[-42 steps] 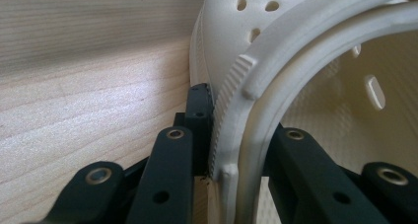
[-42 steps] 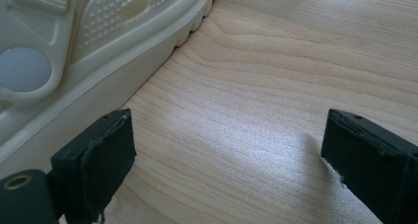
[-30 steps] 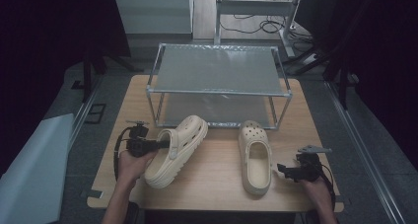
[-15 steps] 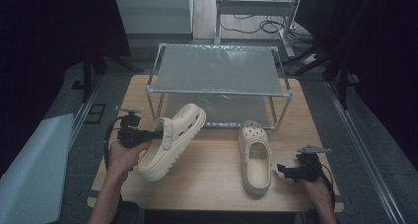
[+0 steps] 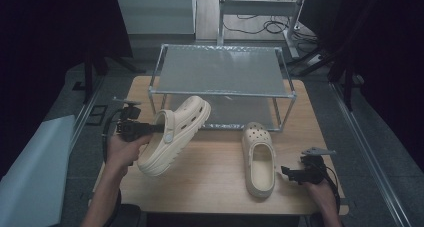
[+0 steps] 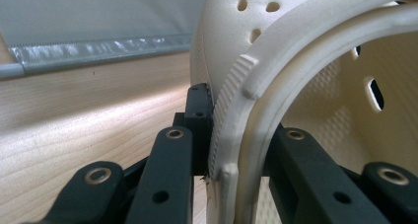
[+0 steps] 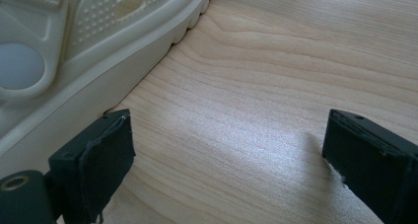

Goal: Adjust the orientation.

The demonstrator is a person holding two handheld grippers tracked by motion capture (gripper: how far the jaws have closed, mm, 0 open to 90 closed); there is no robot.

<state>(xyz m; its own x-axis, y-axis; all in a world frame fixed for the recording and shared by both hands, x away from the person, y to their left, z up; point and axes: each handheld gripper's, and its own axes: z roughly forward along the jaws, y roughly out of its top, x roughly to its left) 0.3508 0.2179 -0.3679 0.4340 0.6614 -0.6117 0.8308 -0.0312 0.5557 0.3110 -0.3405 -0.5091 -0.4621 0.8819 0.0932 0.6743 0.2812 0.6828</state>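
Left gripper: jaws pinched on the heel-side rim of the lifted clog, one jaw inside the opening, one outside; clog tilted, toe pointing toward the rack
Rack: wire-frame metal shelf at the back half of the wooden table, directly ahead of the lifted clog's toe
Second clog: flat on the table, right of centre, toe toward the rack
Right gripper: jaws spread wide, low over bare wood just beside the second clog's heel side, not gripping it
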